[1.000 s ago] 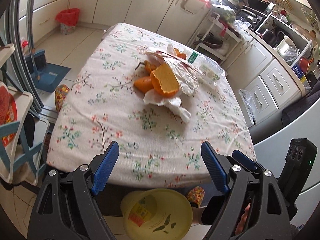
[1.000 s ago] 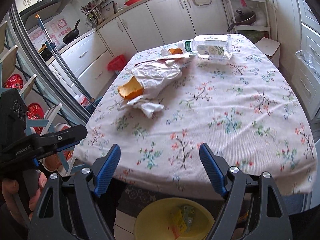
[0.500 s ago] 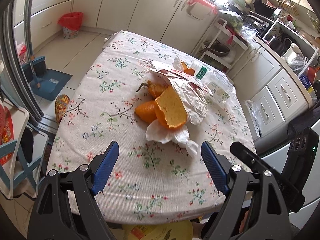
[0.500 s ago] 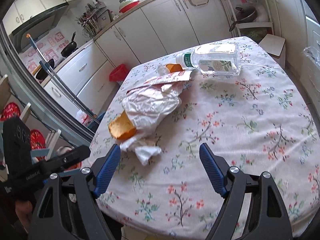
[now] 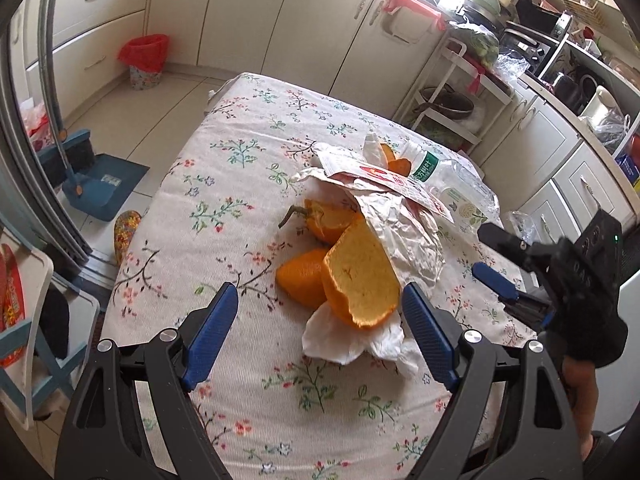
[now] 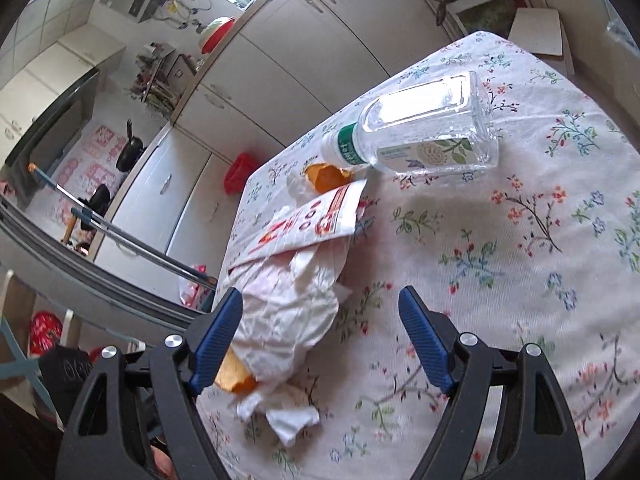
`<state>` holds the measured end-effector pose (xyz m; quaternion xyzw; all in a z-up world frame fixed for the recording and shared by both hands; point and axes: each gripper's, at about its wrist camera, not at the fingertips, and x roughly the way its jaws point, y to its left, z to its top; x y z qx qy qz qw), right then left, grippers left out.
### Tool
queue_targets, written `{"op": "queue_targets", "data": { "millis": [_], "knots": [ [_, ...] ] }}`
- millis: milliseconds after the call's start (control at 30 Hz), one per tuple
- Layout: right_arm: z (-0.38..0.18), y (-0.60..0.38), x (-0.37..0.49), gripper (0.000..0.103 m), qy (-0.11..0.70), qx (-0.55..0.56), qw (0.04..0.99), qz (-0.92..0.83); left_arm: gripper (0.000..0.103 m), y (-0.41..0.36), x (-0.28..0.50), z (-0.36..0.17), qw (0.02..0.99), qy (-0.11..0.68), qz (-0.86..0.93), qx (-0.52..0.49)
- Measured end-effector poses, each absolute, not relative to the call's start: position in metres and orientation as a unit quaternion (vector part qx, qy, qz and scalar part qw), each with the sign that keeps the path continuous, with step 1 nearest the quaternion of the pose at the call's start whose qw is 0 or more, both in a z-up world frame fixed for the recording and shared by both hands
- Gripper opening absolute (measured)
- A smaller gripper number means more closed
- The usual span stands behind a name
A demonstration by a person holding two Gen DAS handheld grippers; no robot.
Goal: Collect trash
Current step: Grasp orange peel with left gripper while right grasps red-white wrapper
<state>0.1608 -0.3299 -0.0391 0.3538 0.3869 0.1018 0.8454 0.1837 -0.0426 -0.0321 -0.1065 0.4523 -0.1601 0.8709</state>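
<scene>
Trash heap, centre of the bench (image 5: 224, 184) under a floral cloth: one large orange peel (image 5: 362, 280), pith side up, leans on a smaller peel wedge (image 5: 300, 280); a stemmed peel piece (image 5: 324, 220) lies just behind the large peel. Crumpled white paper (image 5: 408, 232) drapes over the large peel's far side, with a red-printed wrapper (image 6: 316, 220) on top of the paper and a crushed white tissue (image 5: 352, 344) under the peel's near edge. A clear plastic bottle (image 6: 424, 132), lying on its side, rests beyond the wrapper, its green-labelled neck touching the heap beside another peel scrap (image 6: 328, 174). Left hand-held gripper (image 5: 320, 332): jaws spread wide, empty, framing the large peel's near side. Right hand-held gripper (image 6: 320, 336): jaws spread wide, empty, left finger just beside the paper. Risks, as judged: the heap is loose and layered, so a pinch on the paper alone would likely shed peels onto the bench; the curved peel may slip from flat pads; the bottle may roll if nudged; both grippers closing on the same heap could collide.
</scene>
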Motion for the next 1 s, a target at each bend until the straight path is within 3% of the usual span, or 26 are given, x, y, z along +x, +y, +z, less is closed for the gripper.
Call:
{"op": "queue_targets", "data": {
  "millis": [67,200,433,500,600,700,1000],
  "knots": [
    [-0.043,-0.335,0.170,0.078,0.387,0.374,0.837,0.102,0.080,-0.046,0.190,-0.034,0.870,0.454,-0.161,-0.103],
    [-0.050,-0.341,0.184,0.065,0.387,0.409,0.820,0.102,0.078,-0.051,0.200,-0.038,0.868,0.458,-0.160,-0.101],
    [-0.062,-0.350,0.208,0.051,0.384,0.467,0.789,0.105,0.062,-0.052,0.212,-0.049,0.859,0.475,-0.159,-0.104],
    [-0.064,-0.352,0.212,0.033,0.383,0.479,0.783,0.107,0.053,-0.051,0.214,-0.051,0.856,0.479,-0.159,-0.107],
    [-0.067,-0.353,0.216,0.016,0.383,0.492,0.773,0.118,0.022,-0.053,0.217,-0.055,0.850,0.489,-0.163,-0.104],
    [-0.066,-0.350,0.217,0.005,0.381,0.494,0.771,0.130,0.009,-0.054,0.218,-0.057,0.846,0.494,-0.168,-0.106],
    [-0.038,-0.349,0.200,0.002,0.331,0.496,0.785,0.169,0.006,-0.035,0.205,-0.042,0.858,0.472,-0.151,-0.137]
  ]
}}
